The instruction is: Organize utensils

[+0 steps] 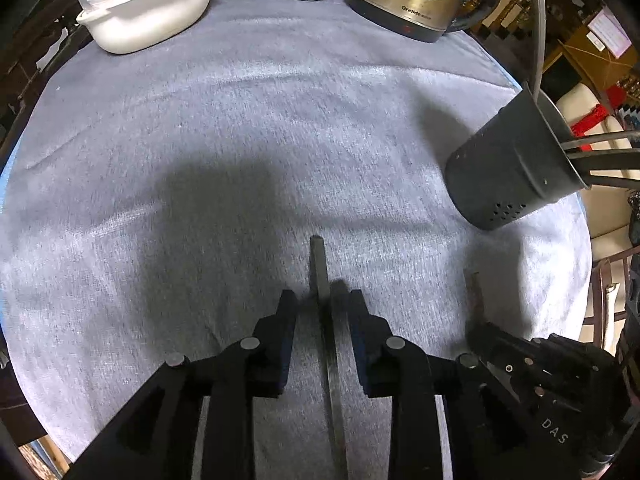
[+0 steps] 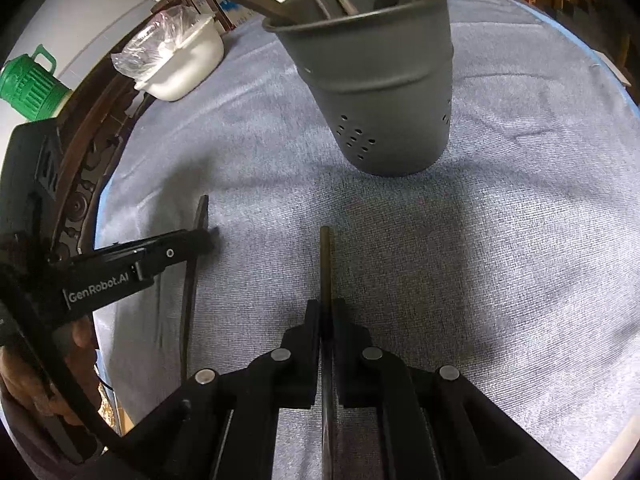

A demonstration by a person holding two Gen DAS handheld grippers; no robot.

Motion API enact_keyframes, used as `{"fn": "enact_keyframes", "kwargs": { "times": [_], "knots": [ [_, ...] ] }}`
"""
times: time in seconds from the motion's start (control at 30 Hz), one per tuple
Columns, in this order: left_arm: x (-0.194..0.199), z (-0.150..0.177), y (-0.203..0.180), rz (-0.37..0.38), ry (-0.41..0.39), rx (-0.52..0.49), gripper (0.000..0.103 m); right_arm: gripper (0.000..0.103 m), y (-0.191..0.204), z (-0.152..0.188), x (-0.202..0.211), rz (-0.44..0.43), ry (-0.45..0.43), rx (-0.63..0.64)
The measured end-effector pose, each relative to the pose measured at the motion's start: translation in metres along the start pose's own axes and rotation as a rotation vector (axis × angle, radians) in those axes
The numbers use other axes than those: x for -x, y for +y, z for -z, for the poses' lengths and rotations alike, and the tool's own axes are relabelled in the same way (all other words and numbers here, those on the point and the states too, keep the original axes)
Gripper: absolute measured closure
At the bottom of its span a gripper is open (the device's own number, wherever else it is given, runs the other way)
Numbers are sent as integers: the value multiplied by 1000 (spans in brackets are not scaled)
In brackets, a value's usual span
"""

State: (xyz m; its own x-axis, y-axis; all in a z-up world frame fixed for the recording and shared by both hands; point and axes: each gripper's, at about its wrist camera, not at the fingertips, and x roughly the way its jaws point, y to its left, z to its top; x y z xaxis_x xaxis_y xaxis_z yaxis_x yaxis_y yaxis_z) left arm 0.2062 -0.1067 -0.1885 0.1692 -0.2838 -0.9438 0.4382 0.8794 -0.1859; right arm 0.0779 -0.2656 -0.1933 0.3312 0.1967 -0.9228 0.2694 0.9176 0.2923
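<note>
We're prob. near the end: several utensils already stand in the grey holder (image 2: 384, 92) on the far side of the cloth (image 1: 240, 128), w/ the right gripper (image 2: 326, 316) pinching a thin stick (image 2: 325, 264) and the left gripper (image 1: 322, 308) narrow around a flat utensil (image 1: 319, 264), grip unclear, both not yet dropped in.

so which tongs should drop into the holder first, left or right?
Right, probably. The right tongs are shut on a chopstick, with the gray utensil holder straight ahead. The left tongs straddle another chopstick, apparently not clamped, holder off to their right.
</note>
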Motion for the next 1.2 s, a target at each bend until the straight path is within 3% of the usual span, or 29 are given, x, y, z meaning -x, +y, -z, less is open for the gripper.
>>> {"fn": "enact_keyframes", "kwargs": {
  "times": [0.13,0.27,0.37,0.53,0.97,1.2],
  "knots": [
    [-3,-4,-4,-14,-25,-28,76,94,2,-4,-2,8,-3,-11],
    [-4,0,-8,-44,-46,-46,95,94,10,-4,-3,39,-19,37],
    [-2,1,-10,-41,-63,-40,96,95,12,-5,-3,51,-19,50],
    [30,10,-14,-41,-161,-55,97,97,9,-2,6,4,-50,30],
    [145,44,-37,-24,-447,-131,98,97,25,15,97,-169,-340,114],
    [180,64,-53,-101,-548,-170,97,97,40,30,133,-224,-456,160]
  ]
}}
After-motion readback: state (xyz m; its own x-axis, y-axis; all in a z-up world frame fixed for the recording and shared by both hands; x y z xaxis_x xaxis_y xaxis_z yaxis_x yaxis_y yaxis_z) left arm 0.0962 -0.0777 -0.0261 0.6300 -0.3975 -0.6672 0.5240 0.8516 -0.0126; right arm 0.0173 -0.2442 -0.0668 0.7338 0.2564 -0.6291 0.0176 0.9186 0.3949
